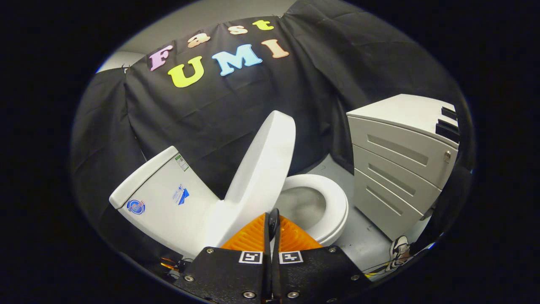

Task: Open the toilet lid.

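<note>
Toilet lid point(263, 164) stands raised just beyond the fingers point(258, 232), which are pressed together.

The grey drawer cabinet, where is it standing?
In the gripper view, the grey drawer cabinet stands on the floor beyond the closed tongs, beside the white toilet seat, against the black cloth wall.

White toilet lid point(263, 164), smooth oval, raised well off the seat and standing tilted toward the tank point(164, 198). Seat ring point(337, 202) down, bowl point(301, 204) exposed. Lid's lower edge sits just ahead of the gripper point(272, 223), whose fingers are pressed together, holding nothing.
</note>
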The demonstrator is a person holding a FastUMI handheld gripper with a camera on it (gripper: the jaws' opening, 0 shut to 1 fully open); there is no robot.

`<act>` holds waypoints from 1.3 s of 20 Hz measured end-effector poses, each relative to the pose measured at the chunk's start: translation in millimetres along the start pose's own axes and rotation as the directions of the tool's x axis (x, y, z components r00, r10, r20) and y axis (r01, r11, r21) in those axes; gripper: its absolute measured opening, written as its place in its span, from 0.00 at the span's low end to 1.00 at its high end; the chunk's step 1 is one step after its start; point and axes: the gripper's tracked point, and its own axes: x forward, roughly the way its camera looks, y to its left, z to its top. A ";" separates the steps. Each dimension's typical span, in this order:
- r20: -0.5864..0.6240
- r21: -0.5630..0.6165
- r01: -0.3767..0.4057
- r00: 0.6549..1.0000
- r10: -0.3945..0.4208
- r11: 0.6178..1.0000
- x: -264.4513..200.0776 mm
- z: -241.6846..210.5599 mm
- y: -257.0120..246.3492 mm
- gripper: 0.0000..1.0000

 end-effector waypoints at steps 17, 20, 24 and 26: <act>0.126 -0.296 0.085 0.991 -0.049 0.952 -23.3 31.0 92.8 0.00; 0.156 -0.329 0.078 0.987 -0.027 0.941 -29.9 33.6 120.2 0.00; 0.169 -0.404 0.074 0.986 -0.006 0.912 -30.8 33.6 156.3 0.00; 0.170 -0.427 0.063 0.985 0.012 0.902 -31.6 32.2 175.8 0.00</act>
